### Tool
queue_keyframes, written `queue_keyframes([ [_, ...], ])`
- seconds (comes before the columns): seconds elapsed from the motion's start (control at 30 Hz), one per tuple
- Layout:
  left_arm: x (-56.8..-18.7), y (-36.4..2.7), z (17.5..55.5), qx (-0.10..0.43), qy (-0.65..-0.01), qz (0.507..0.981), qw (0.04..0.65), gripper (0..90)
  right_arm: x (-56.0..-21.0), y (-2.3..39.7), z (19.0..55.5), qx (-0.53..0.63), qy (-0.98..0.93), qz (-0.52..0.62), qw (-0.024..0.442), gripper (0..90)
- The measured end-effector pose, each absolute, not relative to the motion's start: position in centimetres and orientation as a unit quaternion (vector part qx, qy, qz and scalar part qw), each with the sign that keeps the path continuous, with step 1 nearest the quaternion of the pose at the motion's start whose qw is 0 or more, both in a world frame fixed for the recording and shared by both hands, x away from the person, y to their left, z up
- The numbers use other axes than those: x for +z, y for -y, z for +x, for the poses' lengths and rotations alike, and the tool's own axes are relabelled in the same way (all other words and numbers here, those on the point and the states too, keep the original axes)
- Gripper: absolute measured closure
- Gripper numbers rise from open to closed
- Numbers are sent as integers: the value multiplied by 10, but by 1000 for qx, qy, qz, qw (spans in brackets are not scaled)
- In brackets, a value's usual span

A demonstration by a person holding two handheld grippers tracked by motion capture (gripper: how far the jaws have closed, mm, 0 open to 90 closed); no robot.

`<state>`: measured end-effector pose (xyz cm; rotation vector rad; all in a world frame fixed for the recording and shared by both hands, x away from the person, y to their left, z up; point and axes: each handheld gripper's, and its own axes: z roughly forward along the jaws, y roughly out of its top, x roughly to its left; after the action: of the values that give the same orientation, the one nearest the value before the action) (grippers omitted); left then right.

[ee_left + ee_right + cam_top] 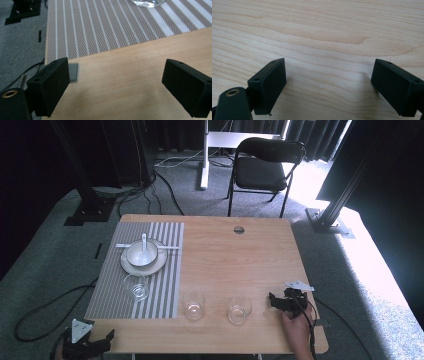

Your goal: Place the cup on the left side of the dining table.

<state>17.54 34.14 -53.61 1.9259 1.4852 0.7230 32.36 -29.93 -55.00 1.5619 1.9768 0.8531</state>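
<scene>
On the wooden table (225, 255), a striped placemat (160, 290) serves as the landmark: it carries a plate (131, 266) with a bowl (141, 254) and a spoon (145, 244) at its far part, and one glass (136, 288) nearer to the person. Two more glasses stand on bare wood to the right of the placemat, the first glass (193, 305) just beside its edge and the second glass (239, 309) farther to the right. The left gripper (100, 343) hangs at the near left corner of the placemat, its jaws apart and with nothing between them. The right gripper (274, 300) rests low over the wood well to the right of the placemat, near the second glass, also released and empty. I judge that the work is to bring the glasses to the placemat. A risk is that an open jaw knocks the thin glass on approach and tips it, because clear glass is hard to judge. Another risk is a squeeze on the round wall too high, so the glass slips out.
</scene>
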Motion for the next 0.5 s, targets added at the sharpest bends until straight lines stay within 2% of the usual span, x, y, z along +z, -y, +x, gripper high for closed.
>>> queue_keyframes([
  [0.27,-540,-345,168,279,-567,721,283,84,-550,299,323,311,-722,570,239,122],
  [0.5,-540,-349,164,290,-592,700,274,84,-550,299,323,311,-721,572,239,122],
])
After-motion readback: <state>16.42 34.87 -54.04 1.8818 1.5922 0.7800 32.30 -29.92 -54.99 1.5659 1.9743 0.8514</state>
